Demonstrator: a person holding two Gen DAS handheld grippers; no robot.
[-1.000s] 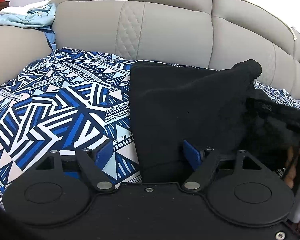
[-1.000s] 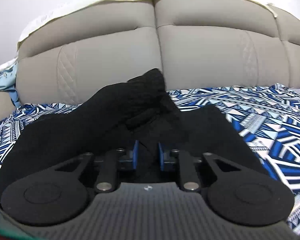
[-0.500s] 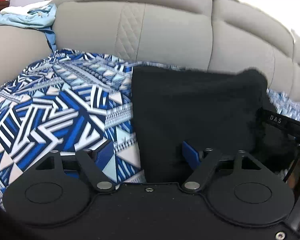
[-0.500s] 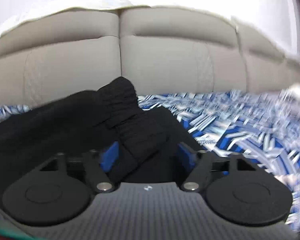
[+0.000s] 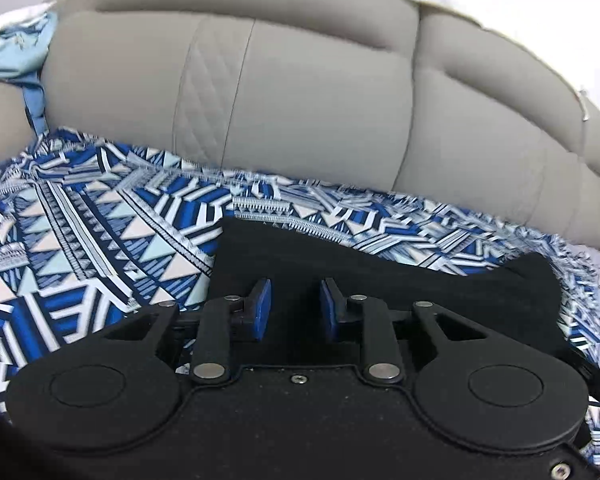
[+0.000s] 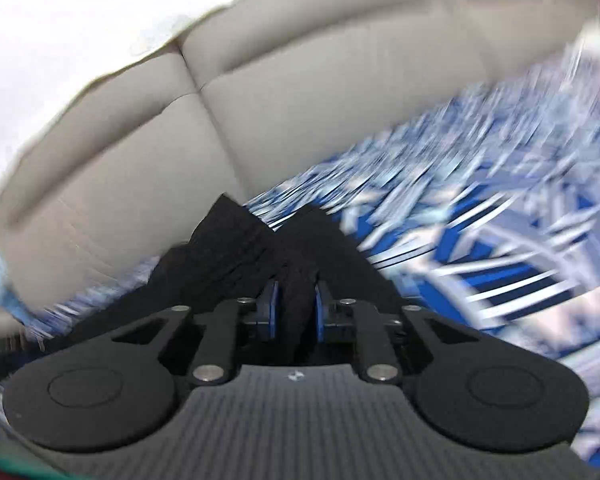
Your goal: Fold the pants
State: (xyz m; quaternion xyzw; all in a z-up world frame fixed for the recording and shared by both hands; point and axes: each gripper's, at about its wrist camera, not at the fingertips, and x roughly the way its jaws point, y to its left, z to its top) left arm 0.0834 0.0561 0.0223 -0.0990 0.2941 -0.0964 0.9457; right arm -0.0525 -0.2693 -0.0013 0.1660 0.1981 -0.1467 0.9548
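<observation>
On the patterned bed cover lie the black pants, both tools closing — right tool pinching a bunched ridge, left tool not yet gripping — so lift evenly.

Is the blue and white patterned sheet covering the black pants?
No, the black pants lie on top of the patterned sheet, fully in sight.

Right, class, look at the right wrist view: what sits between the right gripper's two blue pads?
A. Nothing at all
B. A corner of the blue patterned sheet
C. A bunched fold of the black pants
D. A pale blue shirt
C: in the right wrist view a bunched ridge of the black pants runs down between the blue pads of the right gripper, whose jaws are closing on it.
</observation>
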